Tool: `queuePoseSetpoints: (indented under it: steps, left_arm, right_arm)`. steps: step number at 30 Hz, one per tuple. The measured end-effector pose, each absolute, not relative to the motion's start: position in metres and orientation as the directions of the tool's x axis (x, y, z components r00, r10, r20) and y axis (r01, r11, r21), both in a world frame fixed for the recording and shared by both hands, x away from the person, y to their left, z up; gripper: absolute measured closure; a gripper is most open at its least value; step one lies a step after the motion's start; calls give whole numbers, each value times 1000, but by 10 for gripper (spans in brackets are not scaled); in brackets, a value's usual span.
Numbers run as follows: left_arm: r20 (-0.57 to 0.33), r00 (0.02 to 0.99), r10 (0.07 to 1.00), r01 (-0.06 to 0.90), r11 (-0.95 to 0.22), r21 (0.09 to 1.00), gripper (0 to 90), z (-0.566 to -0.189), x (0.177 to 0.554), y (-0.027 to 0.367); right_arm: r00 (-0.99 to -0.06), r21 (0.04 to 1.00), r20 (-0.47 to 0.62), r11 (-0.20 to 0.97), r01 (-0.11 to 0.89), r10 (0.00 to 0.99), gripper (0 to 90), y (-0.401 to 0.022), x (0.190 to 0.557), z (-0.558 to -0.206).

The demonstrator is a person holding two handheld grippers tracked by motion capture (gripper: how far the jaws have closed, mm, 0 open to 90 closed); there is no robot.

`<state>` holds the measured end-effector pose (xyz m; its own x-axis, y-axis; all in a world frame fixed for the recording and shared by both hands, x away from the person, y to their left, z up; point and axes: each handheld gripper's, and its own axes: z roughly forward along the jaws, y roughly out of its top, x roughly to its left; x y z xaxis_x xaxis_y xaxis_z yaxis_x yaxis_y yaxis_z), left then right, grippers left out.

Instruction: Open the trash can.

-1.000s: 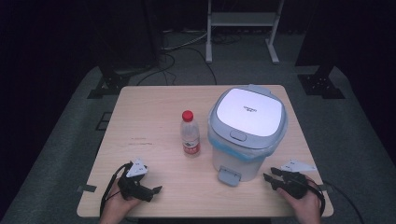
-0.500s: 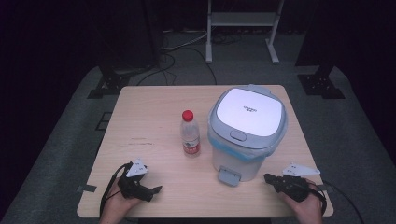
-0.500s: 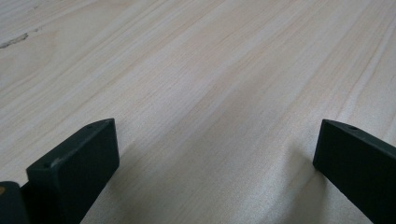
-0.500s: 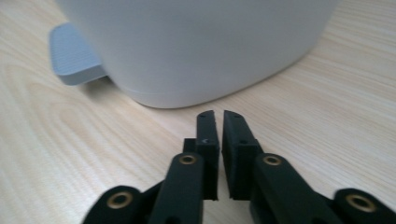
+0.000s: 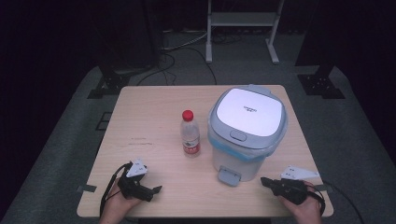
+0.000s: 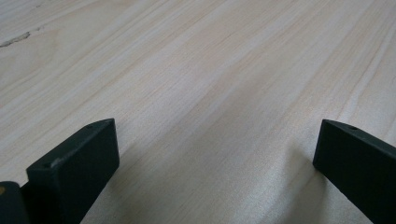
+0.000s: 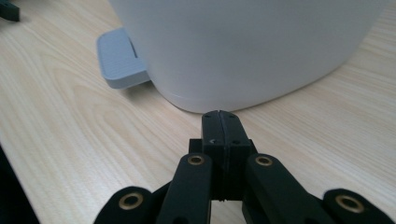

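Right gripper view: pedal bin [image 7: 243,46] upright on the table [image 7: 70,140], pedal [image 7: 119,58] facing the person.
Right gripper [image 7: 219,116] just clenched, jaws together on nothing, near the bin's base; left gripper [image 6: 215,154] spread wide, empty.

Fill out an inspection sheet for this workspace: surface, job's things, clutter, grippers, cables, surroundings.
Surface: light wooden table, bare wood with a faint scuff left of the bottle.
Job's things: white pedal bin, lid down, grey pedal facing the person; plastic water bottle with red cap, upright, beside the bin and apart from it.
Clutter: nothing seen.
Grippers: left gripper open over bare wood; right gripper has just been closing, now shut with nothing between its jaws, tips close to the bin's base.
Cables: a cable trails from the left gripper; floor cables behind the table.
Surroundings: dark room, grey carpet, metal stand at the back.
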<state>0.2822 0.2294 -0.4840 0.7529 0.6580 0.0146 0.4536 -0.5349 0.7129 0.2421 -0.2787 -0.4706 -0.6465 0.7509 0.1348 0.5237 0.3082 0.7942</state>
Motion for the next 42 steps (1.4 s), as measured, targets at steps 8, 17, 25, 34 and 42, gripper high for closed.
queuePoseSetpoints:
  steps: [8, 17, 25, 34, 42]
  left_arm:
    - [15, 753, 658, 454, -535, 713, 0, -484, 282, 229]
    - [15, 753, 658, 454, -535, 713, 0, -484, 282, 229]
    - [15, 753, 658, 454, -535, 713, 0, -484, 282, 229]
    - [15, 753, 658, 454, -535, 713, 0, -484, 282, 229]
    - [15, 752, 659, 454, -535, 713, 0, -484, 282, 229]
  right_arm:
    - [-675, 796, 148, 318, 515, 723, 896, -269, 239, -468]
    - [-699, 800, 151, 330, 502, 699, 896, -260, 238, -466]
    - [-707, 804, 165, 322, 500, 688, 895, -254, 239, -464]
    - [-718, 807, 166, 326, 492, 676, 895, -248, 241, -462]
    - [-735, 811, 161, 336, 479, 658, 895, -238, 241, -461]
